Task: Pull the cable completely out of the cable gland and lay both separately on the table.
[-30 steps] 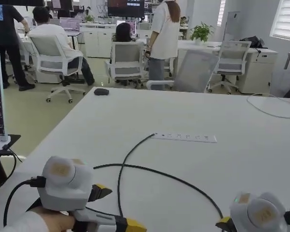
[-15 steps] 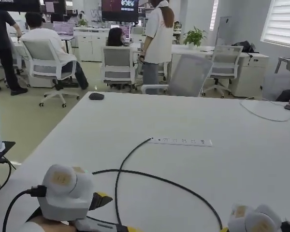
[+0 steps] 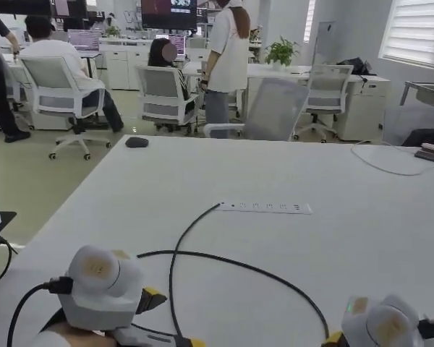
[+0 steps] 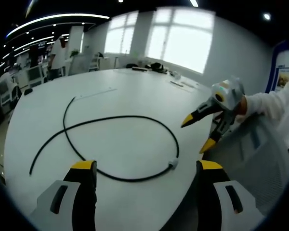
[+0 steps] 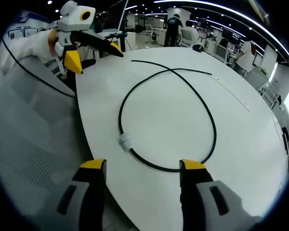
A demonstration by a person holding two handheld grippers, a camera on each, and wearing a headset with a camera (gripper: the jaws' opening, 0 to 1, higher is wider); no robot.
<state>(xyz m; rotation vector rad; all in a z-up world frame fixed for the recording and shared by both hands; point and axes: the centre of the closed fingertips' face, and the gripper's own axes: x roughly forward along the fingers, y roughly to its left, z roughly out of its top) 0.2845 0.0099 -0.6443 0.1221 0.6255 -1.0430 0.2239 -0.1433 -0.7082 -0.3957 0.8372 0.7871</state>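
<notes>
A long black cable (image 3: 239, 264) lies in a crossed loop on the white table (image 3: 362, 238). A small white cable gland (image 5: 124, 141) sits on the cable near the table's front edge, also seen as the gland (image 4: 172, 164) in the left gripper view. My left gripper (image 4: 147, 166) is open, held over the front left edge, short of the loop. My right gripper (image 5: 142, 165) is open too, close in front of the gland and the loop's near arc. In the head view the left gripper (image 3: 172, 319) and right gripper (image 3: 340, 338) sit at the bottom.
A white power strip (image 3: 264, 207) lies mid-table where the cable's far end reaches. A black mouse (image 3: 136, 142) sits at the far left corner and a thin grey wire (image 3: 383, 165) at the far right. Office chairs and people stand beyond the table.
The head camera has shifted a little, so the scene sits differently in the picture. Both grippers stay open near the front edge; the cable has not moved.
</notes>
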